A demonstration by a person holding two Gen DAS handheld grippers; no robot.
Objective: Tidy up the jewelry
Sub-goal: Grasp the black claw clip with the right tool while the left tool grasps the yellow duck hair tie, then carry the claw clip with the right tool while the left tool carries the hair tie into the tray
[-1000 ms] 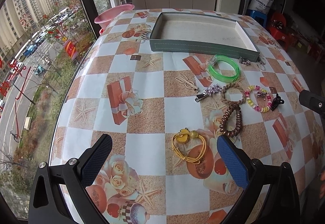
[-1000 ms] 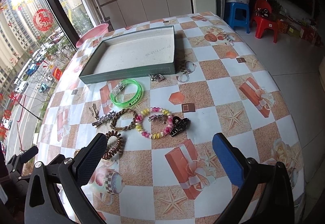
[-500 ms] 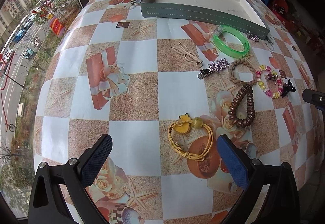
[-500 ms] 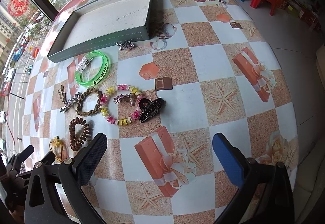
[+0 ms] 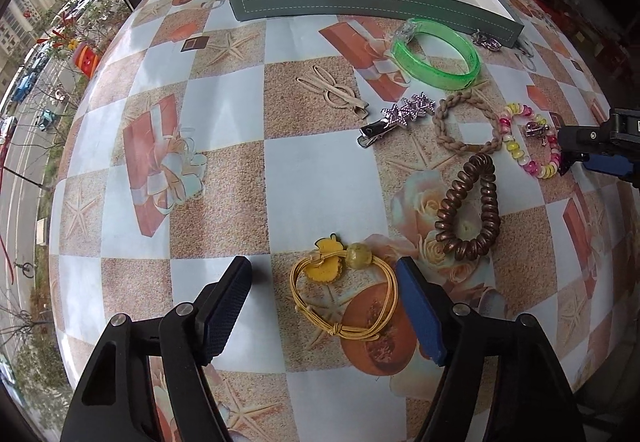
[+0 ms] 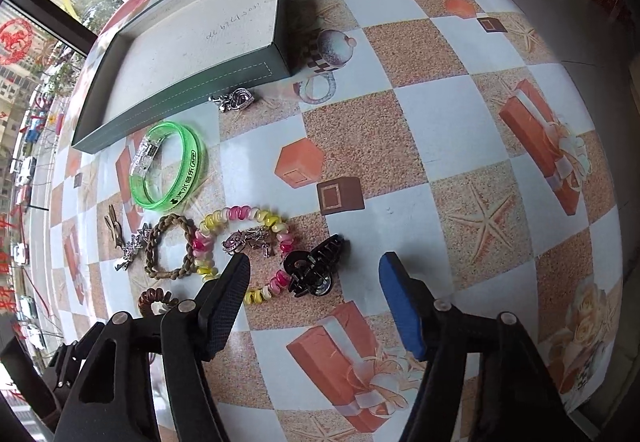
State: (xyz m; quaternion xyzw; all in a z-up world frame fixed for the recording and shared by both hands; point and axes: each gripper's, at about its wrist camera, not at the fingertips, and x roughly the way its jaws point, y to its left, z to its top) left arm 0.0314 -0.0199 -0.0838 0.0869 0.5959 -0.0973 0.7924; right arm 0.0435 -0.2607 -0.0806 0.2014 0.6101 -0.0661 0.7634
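Jewelry lies scattered on your checkered tablecloth [image 5: 224, 177] by the window [image 5: 36, 53]; both grippers' jaws are closing, gripping nothing: left gripper [image 5: 326, 282] around the yellow hair tie [image 5: 344, 294], right gripper [image 6: 314, 274] around the black claw clip [image 6: 314, 270].

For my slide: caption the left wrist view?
Left gripper closing around yellow hair tie, green tray beyond.

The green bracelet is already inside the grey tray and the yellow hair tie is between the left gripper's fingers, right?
Not quite. The green bracelet isn't inside the grey tray; it lies on the tablecloth just in front of it, as both wrist views show. The rest is right: the yellow hair tie sits between the fingers of the left gripper, whose jaws are closing.
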